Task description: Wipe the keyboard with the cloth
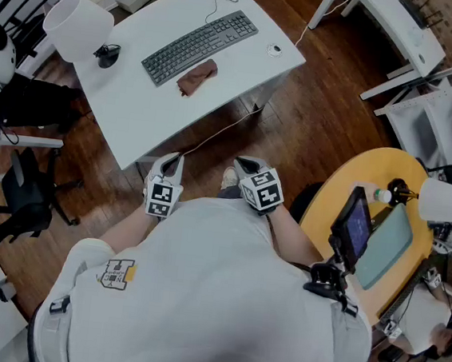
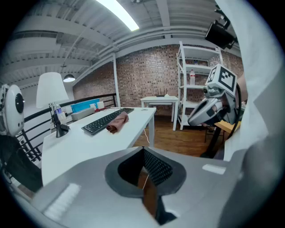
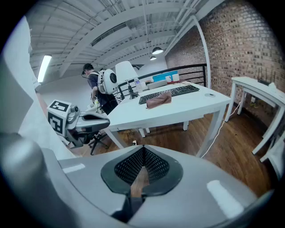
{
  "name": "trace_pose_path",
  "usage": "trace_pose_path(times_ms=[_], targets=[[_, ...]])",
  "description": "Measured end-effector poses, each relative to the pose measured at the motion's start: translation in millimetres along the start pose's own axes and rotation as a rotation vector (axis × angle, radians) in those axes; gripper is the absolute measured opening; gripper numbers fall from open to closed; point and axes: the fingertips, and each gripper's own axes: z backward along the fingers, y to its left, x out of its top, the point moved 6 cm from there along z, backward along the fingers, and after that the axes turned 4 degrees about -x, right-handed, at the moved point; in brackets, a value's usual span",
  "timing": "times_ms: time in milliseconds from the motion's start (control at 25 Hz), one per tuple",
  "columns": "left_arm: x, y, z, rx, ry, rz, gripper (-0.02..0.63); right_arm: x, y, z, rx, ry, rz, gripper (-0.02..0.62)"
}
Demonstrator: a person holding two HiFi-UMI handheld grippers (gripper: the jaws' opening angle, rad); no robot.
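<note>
A black keyboard (image 1: 200, 46) lies slantwise on the white desk (image 1: 145, 111), with a crumpled brown cloth (image 1: 197, 78) against its near edge. Both grippers hang close to the person's chest, well short of the desk and over the wooden floor. My left gripper (image 1: 172, 162) is shut with nothing in it, and my right gripper (image 1: 244, 165) is shut and empty too. From the left gripper view the keyboard (image 2: 107, 119) and cloth (image 2: 117, 122) lie far ahead beyond the shut jaws (image 2: 143, 150). In the right gripper view the cloth (image 3: 158, 100) and keyboard (image 3: 169, 92) are likewise distant.
A white lamp (image 1: 75, 25) and a small black stand (image 1: 107, 55) occupy the desk's left end. A cable (image 1: 223, 128) drops off its front edge. A round yellow table (image 1: 371, 171) with a tablet is at the right, an office chair (image 1: 28, 195) at the left.
</note>
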Motion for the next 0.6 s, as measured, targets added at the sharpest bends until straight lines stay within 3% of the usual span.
trace_pose_path(times_ms=[280,600], targets=[[57.2,42.2,-57.1,0.048,-0.027,0.042,0.002,47.8,-47.8,-26.6,0.031,-0.017,0.026,0.000],[70.1,90.2,-90.6,0.031,-0.046,0.056,0.002,103.5,-59.1,-77.3,0.076,-0.003,0.123,0.000]])
